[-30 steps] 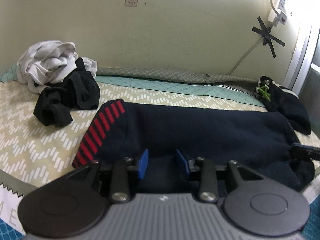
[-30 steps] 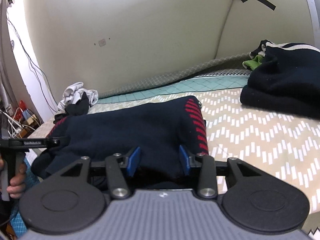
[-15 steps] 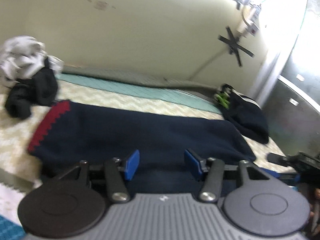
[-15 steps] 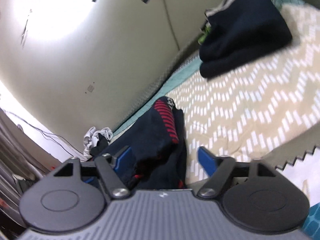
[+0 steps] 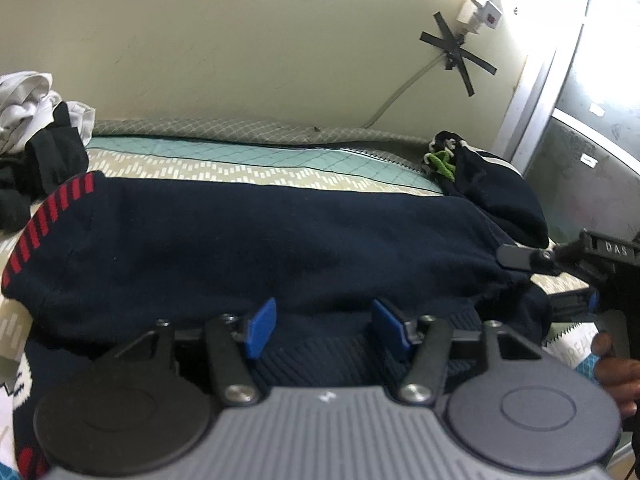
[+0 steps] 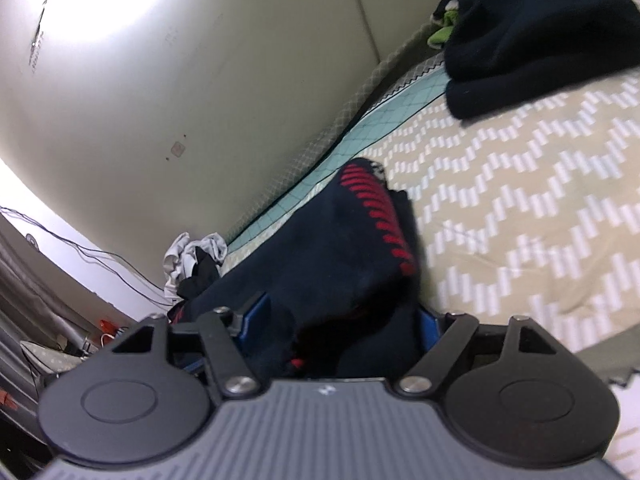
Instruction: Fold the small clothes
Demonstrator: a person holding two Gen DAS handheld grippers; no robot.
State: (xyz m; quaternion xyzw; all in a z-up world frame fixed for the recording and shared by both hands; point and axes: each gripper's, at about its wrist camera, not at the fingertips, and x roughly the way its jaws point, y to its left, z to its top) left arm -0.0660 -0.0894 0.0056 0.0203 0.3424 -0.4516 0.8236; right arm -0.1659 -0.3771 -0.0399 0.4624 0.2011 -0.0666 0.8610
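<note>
A navy sweater [image 5: 280, 240] with a red-striped band [image 5: 40, 224] lies lengthwise across the patterned bedspread [image 6: 520, 200]. My left gripper [image 5: 325, 328] sits at the sweater's near edge. Its jaws are opening, and ribbed navy knit lies under the gap without the blue pads pressing on it. My right gripper [image 6: 342, 318] is at the sweater's other end, rolled to one side. Its jaws stand wide and are closing, with a bunched fold of the sweater [image 6: 340, 248] between the pads. In the left wrist view the right gripper [image 5: 532, 280] straddles the sweater's right end.
A heap of white and black clothes [image 5: 32, 128] lies at the far left by the wall. A stack of dark folded clothes [image 6: 532, 36] with a green item [image 5: 440, 164] sits at the far right. A person's hand [image 5: 616, 372] holds the right gripper.
Both grippers' jaws have spread wider than a second ago. The right gripper has rolled, so its view now tilts, and the sweater end bunches between its pads. The left view shifted sideways.
</note>
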